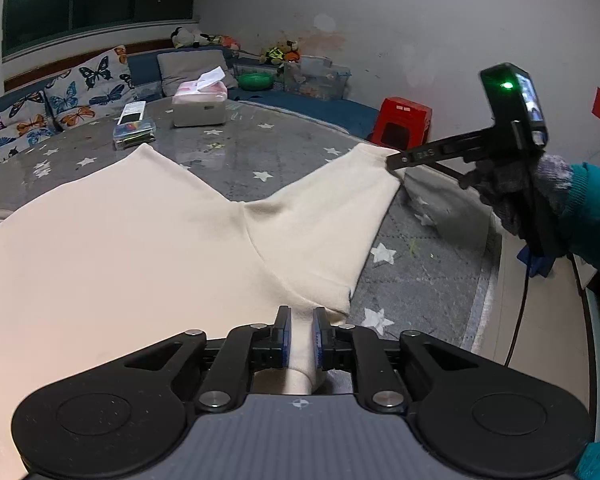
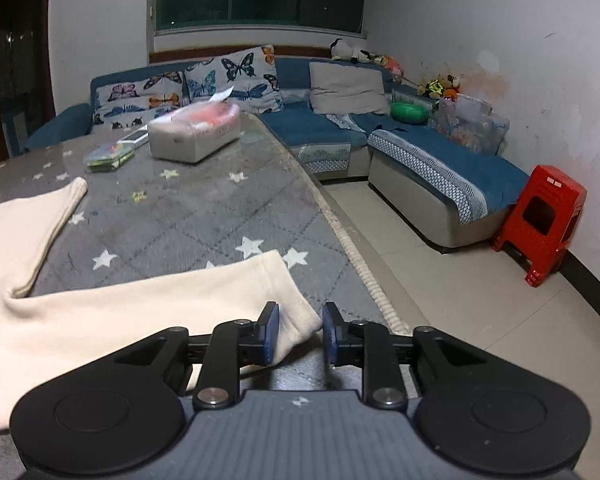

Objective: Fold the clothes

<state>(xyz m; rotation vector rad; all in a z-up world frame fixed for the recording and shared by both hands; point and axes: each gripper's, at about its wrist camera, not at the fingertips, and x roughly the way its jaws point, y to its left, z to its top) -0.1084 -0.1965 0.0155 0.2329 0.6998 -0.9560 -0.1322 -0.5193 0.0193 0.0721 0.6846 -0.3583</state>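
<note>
A: Where is the garment?

B: The cream garment [image 1: 132, 248] lies spread on the desk [image 1: 240, 152], which has a grey star-patterned cover. Two leg-like ends fork away from the body; one points toward the tissue box [image 1: 199, 108], the other runs out to the desk's right edge.

A: And the left gripper?

B: The left gripper [image 1: 301, 336] has a narrow fold of the cream cloth running between its blue pads. The jaws stand close together, and the pads seem to pinch the fold, though a thin gap may remain on one side.

A: The right one?

B: In its own view the right gripper [image 2: 296, 334] sits at the cuff of the nearer leg. The corner of the cuff lies between the jaws, touching the left pad, with clear space before the right pad, so it is released, not clamped. From the left view its tip [image 1: 396, 159] meets that same cuff, held by a gloved hand [image 1: 516, 196] in a teal sleeve.

A: Anything else on the desk?

B: A small clear case [image 1: 135, 133] near the tissue box, well apart from the cloth.
</note>
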